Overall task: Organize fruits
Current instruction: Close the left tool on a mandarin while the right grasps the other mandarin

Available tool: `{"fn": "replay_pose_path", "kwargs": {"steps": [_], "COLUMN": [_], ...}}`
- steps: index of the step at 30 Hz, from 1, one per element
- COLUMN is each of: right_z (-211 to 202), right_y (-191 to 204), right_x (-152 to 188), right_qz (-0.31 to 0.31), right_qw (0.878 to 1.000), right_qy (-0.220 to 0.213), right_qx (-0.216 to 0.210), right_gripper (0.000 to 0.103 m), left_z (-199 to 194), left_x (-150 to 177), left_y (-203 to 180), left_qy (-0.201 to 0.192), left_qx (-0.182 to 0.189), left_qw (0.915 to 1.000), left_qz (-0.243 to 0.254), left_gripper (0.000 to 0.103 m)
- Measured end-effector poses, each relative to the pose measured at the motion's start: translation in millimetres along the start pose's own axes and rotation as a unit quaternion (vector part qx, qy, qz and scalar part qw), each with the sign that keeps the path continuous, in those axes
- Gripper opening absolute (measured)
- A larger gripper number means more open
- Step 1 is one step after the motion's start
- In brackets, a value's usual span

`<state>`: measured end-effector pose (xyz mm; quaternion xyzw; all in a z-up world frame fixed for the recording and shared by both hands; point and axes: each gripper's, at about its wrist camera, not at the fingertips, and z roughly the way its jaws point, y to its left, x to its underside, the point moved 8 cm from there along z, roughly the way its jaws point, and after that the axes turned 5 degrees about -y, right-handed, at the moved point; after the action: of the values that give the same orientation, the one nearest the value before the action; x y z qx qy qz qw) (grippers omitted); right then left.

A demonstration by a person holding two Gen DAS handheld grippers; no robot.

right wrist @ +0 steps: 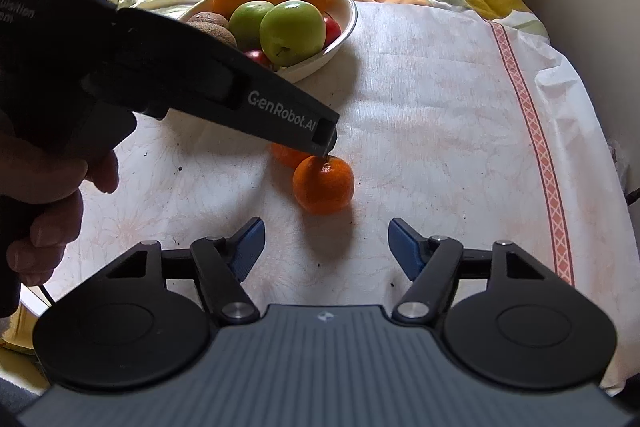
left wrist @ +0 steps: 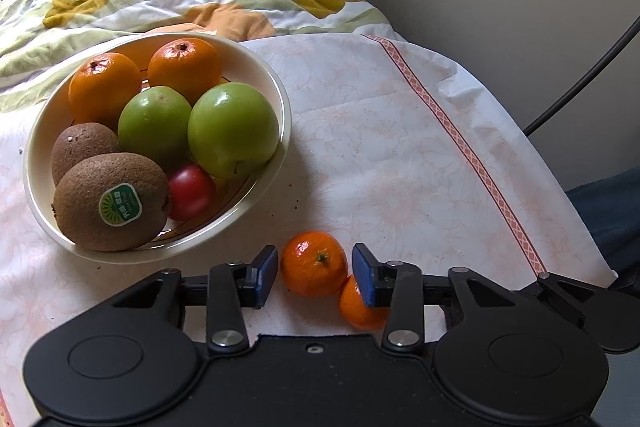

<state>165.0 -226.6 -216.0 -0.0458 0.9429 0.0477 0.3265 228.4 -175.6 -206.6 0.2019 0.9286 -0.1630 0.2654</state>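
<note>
Left wrist view: your left gripper (left wrist: 315, 269) stands parted around one mandarin (left wrist: 314, 263) on the tablecloth (left wrist: 400, 155), pads not seen touching it, a second mandarin (left wrist: 358, 305) half hidden behind the right pad; the bowl (left wrist: 276, 83) beside holds two oranges (left wrist: 102, 87), two green apples (left wrist: 232, 129), two kiwis (left wrist: 110, 201) and one red fruit (left wrist: 191, 191), and the kiwi sticker's writing is illegible. Right wrist view: your right gripper (right wrist: 326, 247) is wide open and empty just short of the near mandarin (right wrist: 323, 185); the left tool, marked "GenRobot.AI" and partly "DAS", hides most of the other mandarin (right wrist: 286, 153) and part of the bowl (right wrist: 348, 23).
</note>
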Motion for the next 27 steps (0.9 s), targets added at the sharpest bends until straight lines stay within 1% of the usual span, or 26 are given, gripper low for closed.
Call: {"fn": "replay_pose_path", "kwargs": {"steps": [2, 5, 8, 14, 17, 22, 27], "right_z": [3.0, 3.2, 3.3, 2.1, 1.7, 0.6, 2.4], "right_y": [0.1, 1.6, 2.7, 0.7, -1.1, -3.1, -3.2], "right_x": [-2.2, -4.7, -4.7, -2.9, -2.3, -3.6, -4.5], "right_qz": [0.0, 0.0, -0.002, 0.002, 0.003, 0.004, 0.002], "right_qw": [1.0, 1.0, 1.0, 1.0, 1.0, 1.0, 1.0], "right_qy": [0.0, -0.004, -0.004, -0.003, -0.004, -0.007, -0.005], "right_qx": [-0.001, -0.004, -0.005, -0.003, -0.002, -0.001, -0.003], "right_gripper": [0.079, 0.079, 0.079, 0.078, 0.077, 0.076, 0.073], "left_z": [0.0, 0.3, 4.0, 5.2, 3.4, -8.1, -20.4], "left_x": [0.2, 0.0, 1.7, 3.1, 3.7, 7.2, 14.6], "left_y": [0.8, -0.4, -1.1, -3.4, -2.6, 1.3, 11.8], "left_qy": [0.001, 0.004, 0.013, 0.01, 0.009, 0.002, -0.005], "left_qx": [0.003, 0.002, 0.002, -0.002, -0.001, -0.004, -0.018], "left_qw": [1.0, 1.0, 0.9999, 0.9998, 0.9998, 0.9999, 0.9998], "left_qz": [-0.005, 0.003, 0.005, 0.018, 0.016, 0.01, 0.003], "left_gripper": [0.04, 0.04, 0.043, 0.042, 0.042, 0.042, 0.042]}}
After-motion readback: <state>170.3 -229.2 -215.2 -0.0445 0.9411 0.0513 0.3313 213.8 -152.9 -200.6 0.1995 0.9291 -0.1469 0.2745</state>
